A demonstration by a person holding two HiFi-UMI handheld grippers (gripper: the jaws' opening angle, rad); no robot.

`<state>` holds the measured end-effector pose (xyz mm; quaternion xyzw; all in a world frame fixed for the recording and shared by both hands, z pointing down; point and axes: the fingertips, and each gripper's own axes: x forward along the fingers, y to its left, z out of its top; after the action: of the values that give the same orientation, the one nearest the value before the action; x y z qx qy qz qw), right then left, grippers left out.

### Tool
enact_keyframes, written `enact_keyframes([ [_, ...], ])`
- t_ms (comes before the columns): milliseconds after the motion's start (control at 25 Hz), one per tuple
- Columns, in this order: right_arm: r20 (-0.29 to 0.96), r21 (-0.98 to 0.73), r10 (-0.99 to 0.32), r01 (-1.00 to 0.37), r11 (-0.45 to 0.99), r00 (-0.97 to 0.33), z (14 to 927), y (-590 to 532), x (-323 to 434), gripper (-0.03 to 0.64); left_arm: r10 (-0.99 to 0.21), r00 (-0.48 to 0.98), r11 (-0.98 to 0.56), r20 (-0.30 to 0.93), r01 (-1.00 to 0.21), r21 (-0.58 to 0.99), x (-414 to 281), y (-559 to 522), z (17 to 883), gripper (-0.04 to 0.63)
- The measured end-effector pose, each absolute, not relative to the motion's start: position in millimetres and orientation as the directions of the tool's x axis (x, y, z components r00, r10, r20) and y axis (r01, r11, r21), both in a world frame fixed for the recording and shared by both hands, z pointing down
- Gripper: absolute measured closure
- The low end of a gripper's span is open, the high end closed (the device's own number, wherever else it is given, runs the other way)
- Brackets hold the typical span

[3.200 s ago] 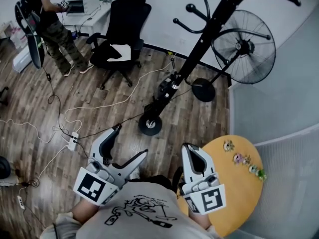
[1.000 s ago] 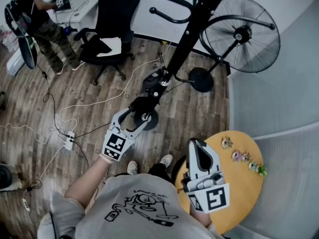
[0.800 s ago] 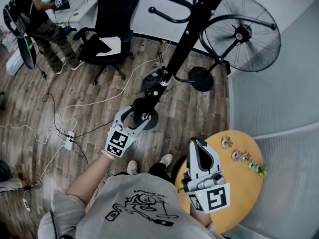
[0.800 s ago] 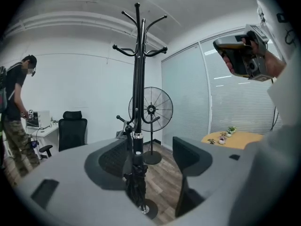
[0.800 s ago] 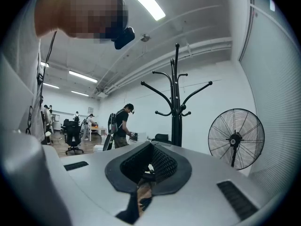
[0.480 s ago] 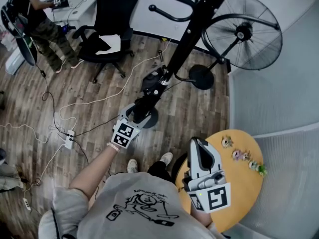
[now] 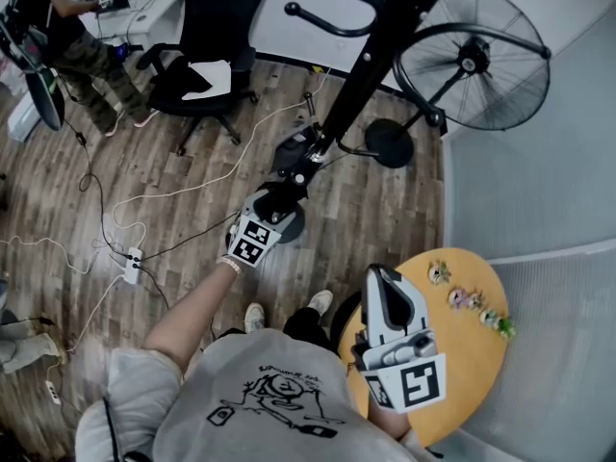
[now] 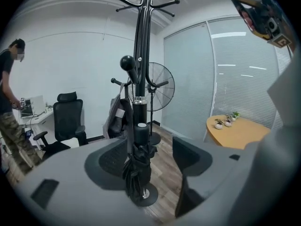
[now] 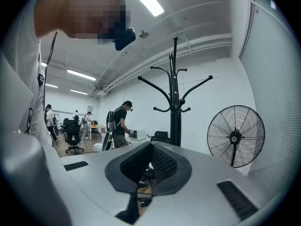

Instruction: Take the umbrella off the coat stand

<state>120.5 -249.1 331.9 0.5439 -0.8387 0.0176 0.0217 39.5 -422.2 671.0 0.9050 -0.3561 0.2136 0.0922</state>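
The black coat stand (image 7: 385, 46) rises from a round base on the wood floor. A folded black umbrella (image 8: 137, 166) hangs upright against its pole (image 8: 141, 55), handle end up. In the head view the umbrella (image 7: 286, 189) shows just past my left gripper (image 7: 272, 203). In the left gripper view that gripper (image 8: 150, 147) is open, with the umbrella between its jaws, and a gap shows at the right pad. My right gripper (image 7: 378, 282) is held near my body by the table, jaws together and nothing in them; the right gripper view (image 9: 149, 164) shows only a thin slit.
A grey bag (image 8: 116, 117) hangs on the stand behind the umbrella. A standing fan (image 7: 472, 61) is beyond the stand, an office chair (image 7: 207, 61) at the left. A round yellow table (image 7: 462, 354) with small plants is at my right. Cables (image 7: 125, 219) cross the floor. A person (image 7: 58, 37) stands far left.
My left gripper has gone forward and down from beside my body to the stand's lower pole, and its jaws now stand around the umbrella. The right gripper has stayed put.
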Motion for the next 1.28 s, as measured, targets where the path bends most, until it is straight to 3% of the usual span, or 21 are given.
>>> enact_keyframes([
  [480,0.087,-0.017,-0.919,-0.923,0.384,-0.384,342,-253,134,0.603,-0.562,0.607,-0.742,0.563,-0.671,-0.018,60,-455,727,0.285],
  [1280,0.143,-0.019,-0.932,-0.942,0.334,-0.333,354,-252,162,0.603,-0.522,0.565,-0.743,0.639,-0.669,-0.016,86,-489,774,0.279],
])
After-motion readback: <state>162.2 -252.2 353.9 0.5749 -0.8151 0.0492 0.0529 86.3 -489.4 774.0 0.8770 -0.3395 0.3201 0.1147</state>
